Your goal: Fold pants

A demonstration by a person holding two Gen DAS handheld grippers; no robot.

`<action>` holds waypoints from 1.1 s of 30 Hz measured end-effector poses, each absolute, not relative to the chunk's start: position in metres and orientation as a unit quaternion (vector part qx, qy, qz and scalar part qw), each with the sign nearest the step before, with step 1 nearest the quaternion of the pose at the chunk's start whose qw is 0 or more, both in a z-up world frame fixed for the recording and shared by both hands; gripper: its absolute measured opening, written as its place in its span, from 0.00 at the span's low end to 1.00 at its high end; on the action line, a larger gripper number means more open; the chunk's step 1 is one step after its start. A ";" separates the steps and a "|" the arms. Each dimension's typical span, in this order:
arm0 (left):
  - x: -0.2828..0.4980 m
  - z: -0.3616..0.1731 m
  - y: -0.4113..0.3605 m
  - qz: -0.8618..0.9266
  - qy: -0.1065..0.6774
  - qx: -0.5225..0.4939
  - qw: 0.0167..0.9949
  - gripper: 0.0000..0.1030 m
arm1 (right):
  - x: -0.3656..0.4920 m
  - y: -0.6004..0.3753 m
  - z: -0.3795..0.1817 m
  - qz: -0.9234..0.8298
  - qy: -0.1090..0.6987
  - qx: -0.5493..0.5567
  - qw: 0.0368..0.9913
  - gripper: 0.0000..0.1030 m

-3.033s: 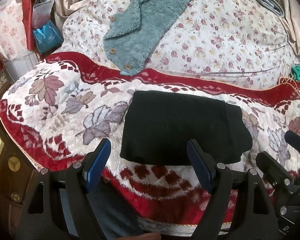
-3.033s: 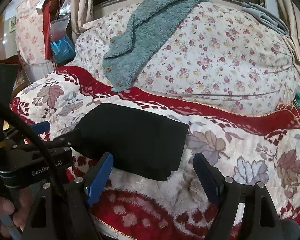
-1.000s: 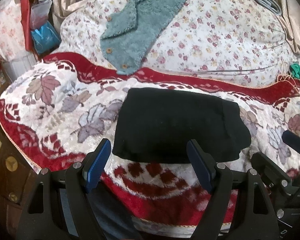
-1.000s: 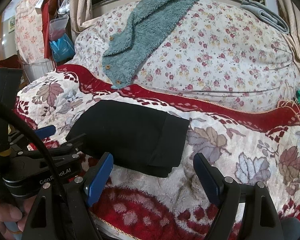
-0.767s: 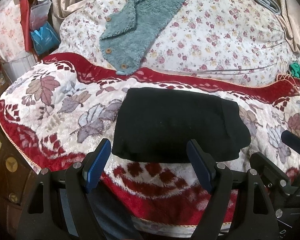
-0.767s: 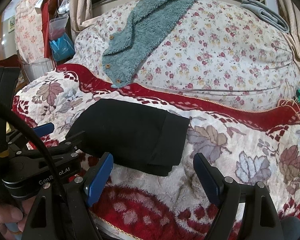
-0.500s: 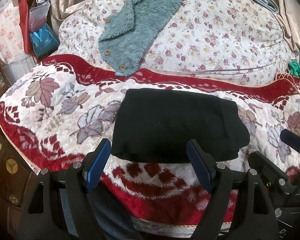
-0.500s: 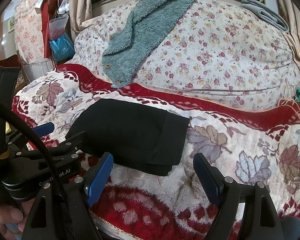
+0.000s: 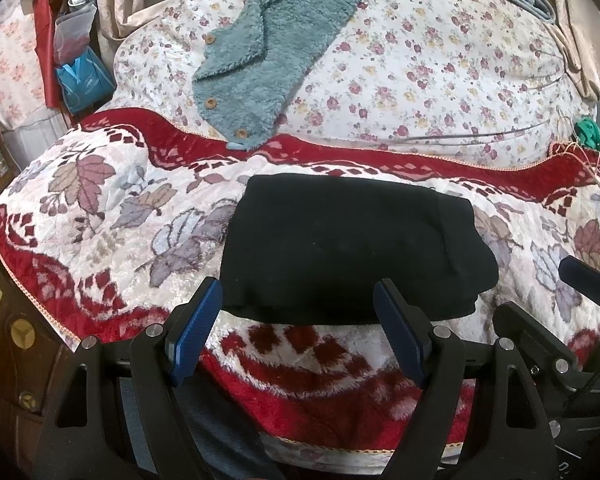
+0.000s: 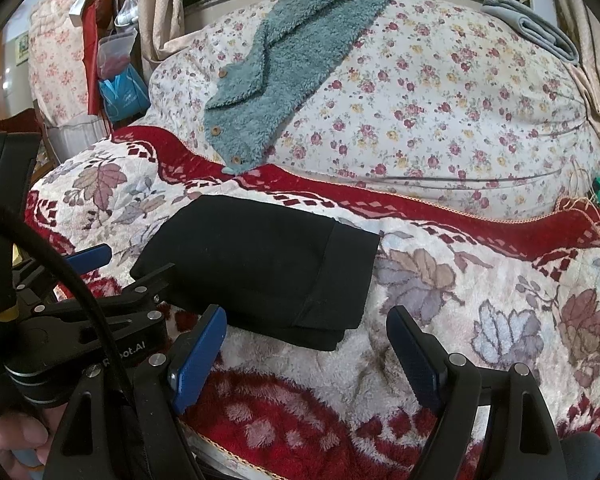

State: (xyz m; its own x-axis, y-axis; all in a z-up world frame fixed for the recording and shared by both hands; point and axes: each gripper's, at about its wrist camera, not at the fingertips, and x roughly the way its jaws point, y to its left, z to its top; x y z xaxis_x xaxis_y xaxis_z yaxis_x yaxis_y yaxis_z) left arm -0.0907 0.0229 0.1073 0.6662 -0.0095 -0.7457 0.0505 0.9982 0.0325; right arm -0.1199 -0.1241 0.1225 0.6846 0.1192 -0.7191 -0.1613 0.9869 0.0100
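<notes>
pants [image 9: 348, 248]: folded black, flat on bed blanket [image 9: 100, 216] | left gripper [image 9: 298, 320]: jaws released, empty, near edge | right gripper [image 10: 306, 344]: jaws released, empty

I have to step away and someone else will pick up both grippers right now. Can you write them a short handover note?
Left gripper: open, empty, held short of the near edge of the pants.
Right gripper: open, empty, near the bundle's right corner.
Black fabric pants: a compact folded rectangle on the red-and-cream leaf-patterned plush blanket, nothing touching them.
Done: folding looks complete.
Left: at most square up the layered right end.
</notes>
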 end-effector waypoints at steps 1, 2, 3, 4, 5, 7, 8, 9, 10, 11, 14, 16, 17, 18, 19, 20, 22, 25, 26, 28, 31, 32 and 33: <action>-0.091 0.106 0.022 -0.018 0.409 0.026 0.912 0.77 | -0.120 -0.124 0.122 0.076 0.390 -0.027 0.917 0.79; -0.091 0.106 0.021 -0.018 0.409 0.027 0.912 0.77 | -0.120 -0.124 0.122 0.076 0.390 -0.027 0.917 0.79; -0.092 0.106 0.021 -0.018 0.410 0.027 0.912 0.77 | -0.120 -0.124 0.122 0.076 0.390 -0.027 0.917 0.79; -0.092 0.106 0.021 -0.018 0.409 0.027 0.912 0.77 | -0.120 -0.124 0.122 0.076 0.390 -0.027 0.917 0.79; -0.091 0.106 0.021 -0.017 0.408 0.027 0.912 0.77 | -0.120 -0.124 0.122 0.076 0.390 -0.027 0.917 0.79; -0.091 0.106 0.020 -0.017 0.408 0.031 0.912 0.77 | -0.120 -0.124 0.123 0.076 0.390 -0.027 0.917 0.79; -0.091 0.105 0.020 -0.014 0.407 0.032 0.913 0.77 | -0.119 -0.124 0.123 0.075 0.390 -0.027 0.917 0.79; -0.091 0.103 0.020 -0.015 0.406 0.034 0.913 0.77 | -0.120 -0.124 0.122 0.075 0.390 -0.027 0.917 0.79; -0.091 0.102 0.020 -0.015 0.406 0.035 0.913 0.77 | -0.119 -0.124 0.123 0.077 0.391 -0.026 0.917 0.79; -0.091 0.102 0.019 -0.014 0.405 0.037 0.913 0.77 | -0.120 -0.124 0.122 0.076 0.391 -0.025 0.917 0.79; -0.091 0.101 0.022 -0.016 0.404 0.042 0.914 0.77 | -0.119 -0.125 0.123 0.077 0.391 -0.026 0.917 0.79; -0.091 0.100 0.023 -0.015 0.405 0.043 0.913 0.77 | -0.119 -0.125 0.123 0.077 0.391 -0.026 0.917 0.79; -0.090 0.100 0.024 -0.017 0.406 0.043 0.913 0.77 | -0.119 -0.125 0.123 0.077 0.391 -0.026 0.917 0.79; -0.090 0.099 0.024 -0.019 0.408 0.043 0.912 0.77 | -0.120 -0.124 0.123 0.075 0.392 -0.027 0.917 0.79; -0.090 0.099 0.025 -0.019 0.409 0.041 0.911 0.77 | -0.120 -0.125 0.120 0.075 0.393 -0.027 0.916 0.79; -0.089 0.099 0.025 -0.020 0.410 0.041 0.911 0.77 | -0.120 -0.125 0.119 0.074 0.394 -0.027 0.916 0.79; -0.089 0.098 0.026 -0.022 0.414 0.040 0.909 0.77 | -0.120 -0.127 0.118 0.074 0.396 -0.027 0.915 0.79; -0.088 0.097 0.026 -0.025 0.416 0.040 0.908 0.77 | -0.120 -0.127 0.116 0.074 0.397 -0.027 0.914 0.79; -0.088 0.096 0.026 -0.026 0.417 0.039 0.907 0.77 | -0.121 -0.127 0.116 0.074 0.397 -0.026 0.914 0.79; -0.087 0.096 0.027 -0.027 0.419 0.039 0.907 0.77 | -0.122 -0.127 0.115 0.074 0.398 -0.026 0.914 0.79; -0.087 0.095 0.027 -0.028 0.420 0.040 0.906 0.77 | -0.120 -0.126 0.116 0.074 0.399 -0.026 0.914 0.79; -0.087 0.095 0.027 -0.028 0.420 0.040 0.906 0.77 | -0.119 -0.126 0.116 0.074 0.399 -0.026 0.914 0.79; -0.087 0.095 0.027 -0.028 0.420 0.039 0.906 0.76 | -0.120 -0.126 0.116 0.074 0.399 -0.026 0.914 0.79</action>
